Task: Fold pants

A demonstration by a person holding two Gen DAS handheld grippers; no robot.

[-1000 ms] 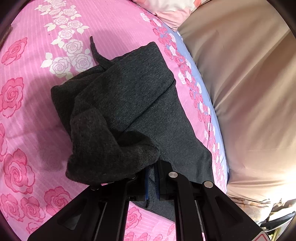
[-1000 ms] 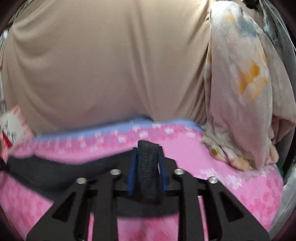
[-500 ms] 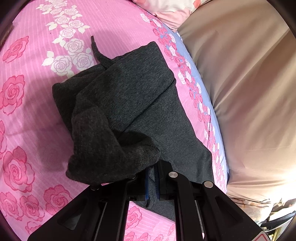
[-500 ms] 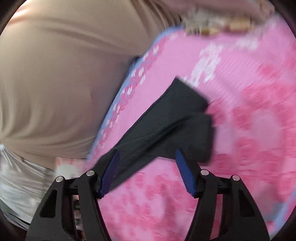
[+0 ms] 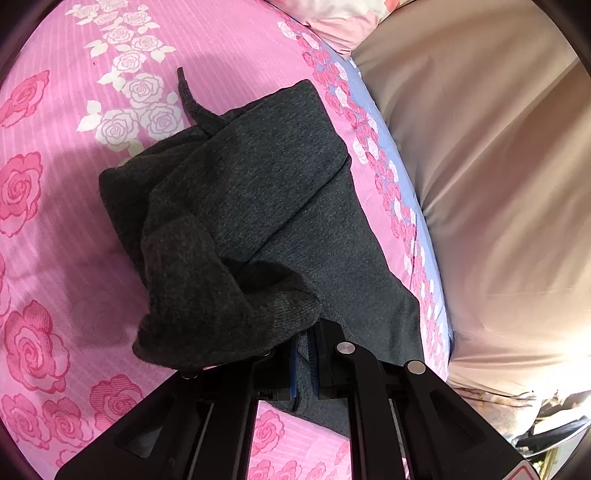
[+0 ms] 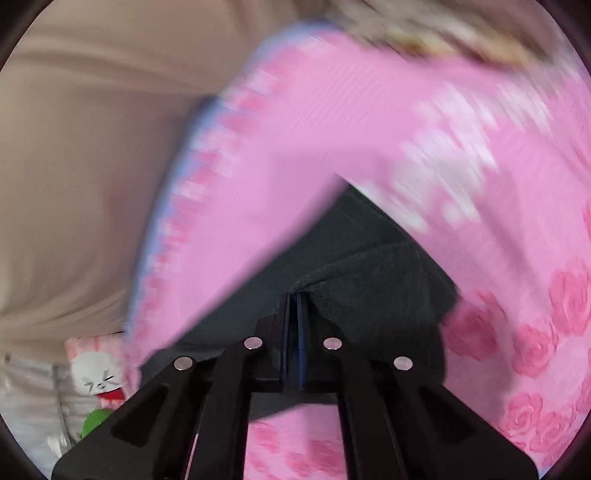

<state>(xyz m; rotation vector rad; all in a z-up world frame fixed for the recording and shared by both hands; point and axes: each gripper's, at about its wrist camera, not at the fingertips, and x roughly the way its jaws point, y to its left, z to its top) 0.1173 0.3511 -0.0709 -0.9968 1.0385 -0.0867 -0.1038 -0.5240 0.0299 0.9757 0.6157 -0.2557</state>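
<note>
Dark grey knit pants (image 5: 251, 206) lie partly folded on a pink rose-print bedsheet (image 5: 55, 229). My left gripper (image 5: 303, 350) is shut on a bunched fold of the pants at their near end and holds it lifted. In the blurred right wrist view, my right gripper (image 6: 294, 314) has its jaws closed together over the edge of the pants (image 6: 362, 251). A narrow tip of the fabric sticks out at the far side (image 5: 184, 92).
A beige draped cloth (image 5: 480, 184) hangs beside the bed's blue-trimmed edge (image 5: 402, 184). A pale pink pillow (image 5: 332, 14) lies at the far end. A cartoon-print item (image 6: 96, 373) shows low left in the right wrist view.
My right gripper let go of the dark fabric, opened, swung over the bed, and is now closed at the pants' edge. My left gripper has stayed shut on its fold, nearly still.
</note>
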